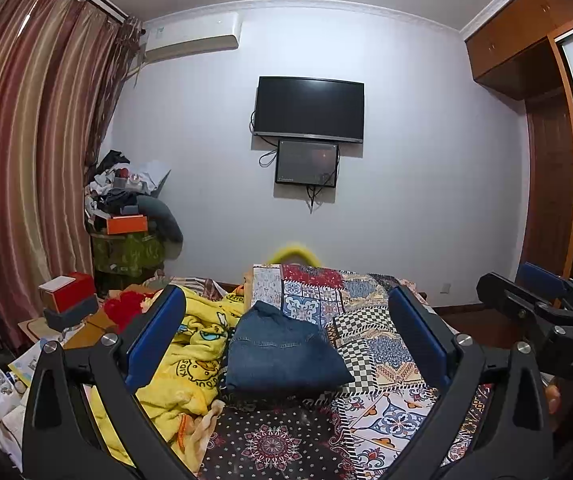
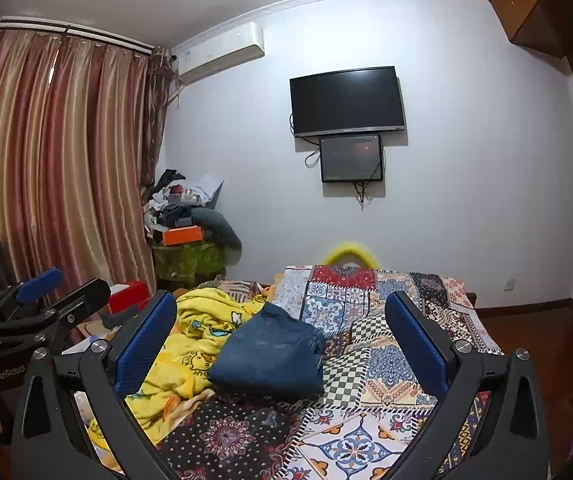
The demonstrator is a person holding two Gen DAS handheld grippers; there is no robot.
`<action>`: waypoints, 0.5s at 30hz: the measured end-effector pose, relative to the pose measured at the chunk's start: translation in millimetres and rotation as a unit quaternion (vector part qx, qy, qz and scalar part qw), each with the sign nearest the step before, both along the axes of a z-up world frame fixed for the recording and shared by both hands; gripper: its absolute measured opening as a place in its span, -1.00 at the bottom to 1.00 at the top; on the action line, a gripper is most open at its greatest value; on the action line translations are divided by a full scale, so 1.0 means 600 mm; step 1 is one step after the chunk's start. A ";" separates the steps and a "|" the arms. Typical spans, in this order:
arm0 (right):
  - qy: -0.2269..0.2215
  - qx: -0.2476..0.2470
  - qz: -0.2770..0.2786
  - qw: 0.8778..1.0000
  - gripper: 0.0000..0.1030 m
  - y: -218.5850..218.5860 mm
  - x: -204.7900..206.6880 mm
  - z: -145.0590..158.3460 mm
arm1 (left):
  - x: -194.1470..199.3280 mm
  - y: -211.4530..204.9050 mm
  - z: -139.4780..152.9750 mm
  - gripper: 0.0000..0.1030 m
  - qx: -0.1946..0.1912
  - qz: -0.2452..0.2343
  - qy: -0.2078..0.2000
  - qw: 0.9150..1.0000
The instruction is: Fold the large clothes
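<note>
left view alone shows right gripper [image 1: 542,300] beside folded jeans [image 1: 282,352].

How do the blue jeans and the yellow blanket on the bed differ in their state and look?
The blue jeans are folded into a compact, flat-sided bundle; the yellow blanket lies crumpled and spread out. The jeans are plain denim; the blanket is fleecy with cartoon prints. The jeans take less room than the blanket. Both rest on the patchwork bedspread, side by side.

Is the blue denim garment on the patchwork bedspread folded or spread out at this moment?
Folded. The blue denim garment lies as a compact, layered rectangle on the patchwork bedspread, and both open grippers are clear of it.
</note>
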State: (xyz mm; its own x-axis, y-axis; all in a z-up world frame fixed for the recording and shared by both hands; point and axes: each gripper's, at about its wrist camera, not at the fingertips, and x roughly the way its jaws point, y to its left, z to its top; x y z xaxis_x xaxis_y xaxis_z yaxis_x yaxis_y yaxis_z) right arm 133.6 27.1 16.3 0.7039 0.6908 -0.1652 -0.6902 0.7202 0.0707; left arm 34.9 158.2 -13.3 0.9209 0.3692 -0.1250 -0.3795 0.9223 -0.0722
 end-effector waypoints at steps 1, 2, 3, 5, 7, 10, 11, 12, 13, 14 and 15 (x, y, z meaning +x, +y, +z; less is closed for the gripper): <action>0.000 -0.001 0.000 1.000 1.00 0.000 0.000 0.001 | 0.000 0.001 0.000 0.98 0.000 0.000 0.000 1.000; 0.001 -0.001 -0.001 1.000 1.00 -0.001 0.000 0.001 | 0.001 0.000 -0.001 0.98 -0.001 -0.001 0.000 1.000; 0.001 -0.002 0.000 1.000 1.00 0.000 0.001 -0.001 | 0.001 0.000 0.000 0.98 -0.001 -0.001 0.001 1.000; 0.002 -0.002 -0.001 1.000 1.00 -0.001 0.001 0.001 | 0.001 0.000 0.000 0.98 -0.001 -0.001 0.001 1.000; 0.005 -0.002 -0.001 1.000 1.00 -0.002 0.002 0.000 | 0.001 0.001 0.000 0.98 -0.002 -0.002 0.000 1.000; 0.007 -0.001 -0.002 1.000 1.00 -0.003 0.003 -0.001 | 0.002 0.002 -0.001 0.98 -0.005 -0.004 0.000 1.000; 0.008 -0.002 -0.003 1.000 1.00 -0.004 0.004 -0.002 | 0.001 0.004 -0.002 0.98 -0.006 -0.004 0.000 1.000; 0.009 -0.001 -0.003 1.000 1.00 -0.005 0.005 -0.001 | 0.002 0.004 -0.003 0.98 -0.007 -0.005 0.001 1.000; 0.009 0.000 -0.004 1.000 1.00 -0.006 0.005 0.000 | 0.002 0.005 -0.003 0.98 -0.008 -0.005 0.001 1.000; 0.010 0.000 -0.005 1.000 1.00 -0.008 0.005 0.000 | 0.003 0.006 -0.004 0.98 -0.008 -0.006 0.002 1.000; 0.010 0.000 -0.005 1.000 1.00 -0.008 0.006 0.000 | 0.003 0.006 -0.005 0.98 -0.009 -0.007 0.003 1.000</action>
State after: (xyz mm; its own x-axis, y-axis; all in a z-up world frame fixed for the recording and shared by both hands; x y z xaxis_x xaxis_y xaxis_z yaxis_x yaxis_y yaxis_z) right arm 137.2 22.0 16.3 0.7074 0.6836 -0.1793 -0.6812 0.7272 0.0849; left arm 36.8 161.9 -16.0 0.9253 0.3539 -0.1363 -0.3670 0.9261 -0.0869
